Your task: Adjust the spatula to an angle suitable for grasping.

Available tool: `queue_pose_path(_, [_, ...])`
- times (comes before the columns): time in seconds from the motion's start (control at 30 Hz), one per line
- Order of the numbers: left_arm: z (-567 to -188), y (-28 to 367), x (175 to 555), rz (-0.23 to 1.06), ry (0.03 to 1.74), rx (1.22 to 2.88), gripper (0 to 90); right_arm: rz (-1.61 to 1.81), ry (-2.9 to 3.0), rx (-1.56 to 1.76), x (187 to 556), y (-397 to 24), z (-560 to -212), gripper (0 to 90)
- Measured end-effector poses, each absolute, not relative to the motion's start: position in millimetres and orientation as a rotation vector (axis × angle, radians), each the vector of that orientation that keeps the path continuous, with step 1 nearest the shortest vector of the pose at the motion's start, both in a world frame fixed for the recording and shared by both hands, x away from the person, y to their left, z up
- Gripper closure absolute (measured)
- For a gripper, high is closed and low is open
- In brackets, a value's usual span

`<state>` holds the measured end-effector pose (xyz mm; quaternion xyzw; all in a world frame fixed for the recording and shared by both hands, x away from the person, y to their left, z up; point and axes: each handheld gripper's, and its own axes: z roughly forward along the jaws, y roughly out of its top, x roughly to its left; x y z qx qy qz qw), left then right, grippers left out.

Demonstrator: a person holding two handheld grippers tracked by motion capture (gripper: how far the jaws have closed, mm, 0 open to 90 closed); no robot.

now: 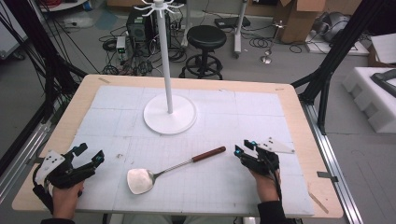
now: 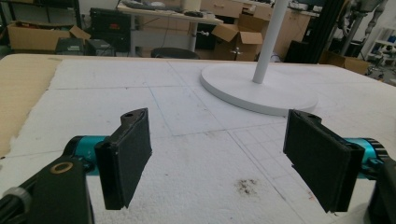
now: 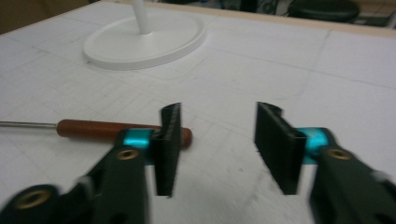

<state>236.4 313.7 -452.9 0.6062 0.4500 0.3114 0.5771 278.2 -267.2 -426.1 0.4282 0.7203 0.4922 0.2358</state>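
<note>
A spatula [image 1: 177,165] with a metal blade [image 1: 140,181] and a reddish-brown wooden handle [image 1: 208,153] lies flat on the white mat [image 1: 233,116], blade toward the near left. My right gripper [image 1: 245,146] is open just right of the handle's end, and nothing is between its jaws. In the right gripper view the handle [image 3: 93,128] lies behind and left of the left jaw of my right gripper [image 3: 217,135]. My left gripper [image 1: 91,153] rests open at the near left, empty. The left gripper view shows my left gripper [image 2: 217,144] with bare mat between its wide-set jaws.
A white hook stand [image 1: 169,114] with a round base and tall pole stands at the middle back of the mat, with its base [image 2: 233,86] ahead of the left gripper. Beyond the table are a black stool [image 1: 205,37], cables and cardboard boxes. White foam blocks [image 1: 373,93] sit to the right.
</note>
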Motion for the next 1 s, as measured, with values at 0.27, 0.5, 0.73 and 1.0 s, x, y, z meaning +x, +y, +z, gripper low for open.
queue_pose_path(0.27, [-453.0, 313.0, 235.8, 0.741, 1.061, 1.411, 20.6, 1.368, 1.880, 1.128, 247.9, -296.0, -423.2, 26.5])
queue_pose_path(0.5, [-453.1, 314.9, 236.8, 0.720, 1.066, 1.408, 19.7, 1.368, 1.791, 1.165, 233.1, -321.2, -425.1, 17.4])
queue_pose_path(0.73, [-453.0, 315.0, 236.8, 0.721, 1.068, 1.407, 19.9, 1.366, 1.762, 1.195, 229.9, -326.2, -426.9, 16.7])
queue_pose_path(1.0, [-453.0, 314.0, 236.1, 0.730, 1.056, 1.410, 20.7, 1.353, 1.792, 1.188, 231.6, -322.3, -429.5, 16.8])
